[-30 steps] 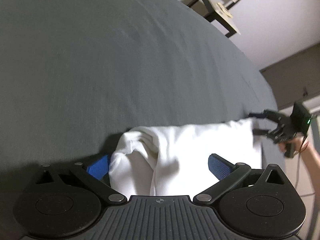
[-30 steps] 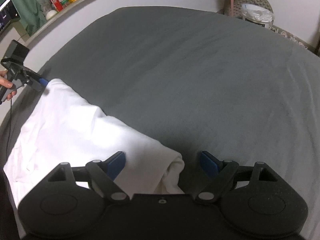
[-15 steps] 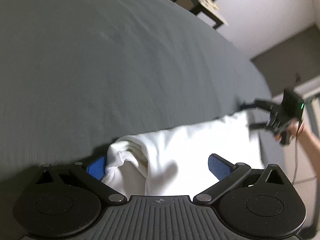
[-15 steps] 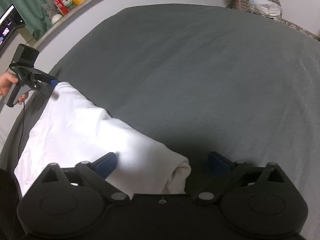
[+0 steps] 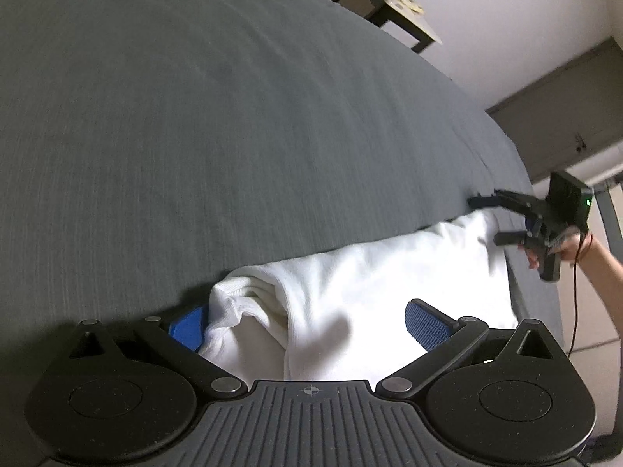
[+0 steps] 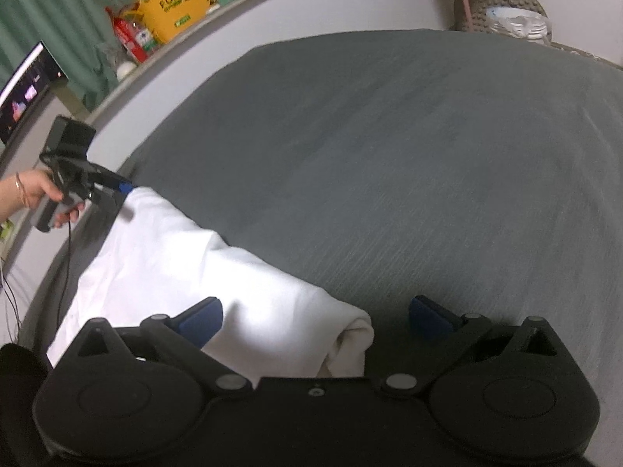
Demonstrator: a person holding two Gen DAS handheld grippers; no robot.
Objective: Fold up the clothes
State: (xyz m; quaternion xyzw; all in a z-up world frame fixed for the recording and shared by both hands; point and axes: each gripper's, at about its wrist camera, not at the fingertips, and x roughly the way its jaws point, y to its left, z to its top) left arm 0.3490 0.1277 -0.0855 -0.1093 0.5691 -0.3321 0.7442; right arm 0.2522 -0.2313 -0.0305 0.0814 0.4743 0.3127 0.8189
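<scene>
A white garment [image 5: 350, 292] lies folded in a long band on the dark grey bed [image 5: 194, 136]. Its bunched left end sits between the wide-apart blue pads of my left gripper [image 5: 303, 321], which is open. The garment [image 6: 187, 268] has its rolled right end between the spread fingers of my right gripper [image 6: 315, 317], also open. Across the cloth, the right gripper [image 5: 494, 220] shows open at the far end in the left wrist view. From the right wrist view the left gripper [image 6: 117, 190] is at the other end, held by a hand [image 6: 43, 194].
The grey bed [image 6: 389, 155] stretches far ahead of both grippers. A small side table [image 5: 393, 7] stands beyond it against the wall. A ledge with a yellow box [image 6: 175, 4] and packets, a monitor [image 6: 23, 89] and a round basket [image 6: 502, 7] ring the bed.
Both grippers have pulled back slightly and lifted off the garment ends. The cloth stays in place on the bed, its fold unchanged.
</scene>
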